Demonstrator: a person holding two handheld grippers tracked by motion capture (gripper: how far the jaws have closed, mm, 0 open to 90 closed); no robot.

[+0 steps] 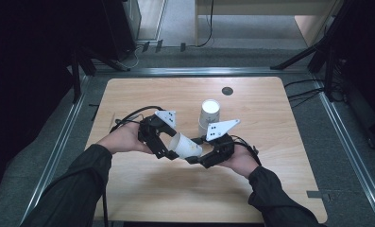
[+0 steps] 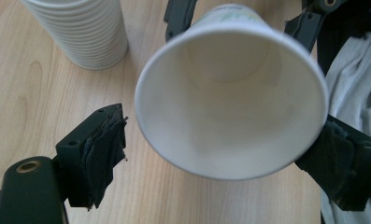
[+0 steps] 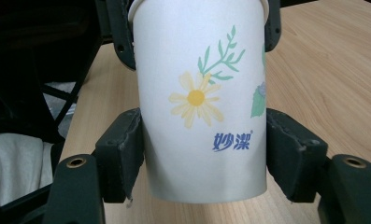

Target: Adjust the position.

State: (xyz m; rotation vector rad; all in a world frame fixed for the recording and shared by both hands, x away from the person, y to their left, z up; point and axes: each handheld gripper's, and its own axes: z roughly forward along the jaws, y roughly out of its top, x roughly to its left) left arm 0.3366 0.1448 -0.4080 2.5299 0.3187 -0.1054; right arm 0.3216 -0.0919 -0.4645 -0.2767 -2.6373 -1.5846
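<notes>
A white paper cup with a daisy print lies on its side in the air, low over the wooden table, between my two grippers. My right gripper is shut on the cup's lower part, one pad pressed on each side. The cup's open mouth faces my left gripper, whose jaws stand open around the rim. Its left pad is clear of the rim. The left gripper sits just left of the cup.
A stack of white ribbed cups stands upside down just behind the grippers. A dark round spot marks the table's far side. Tripod legs and cables stand on the floor around the table.
</notes>
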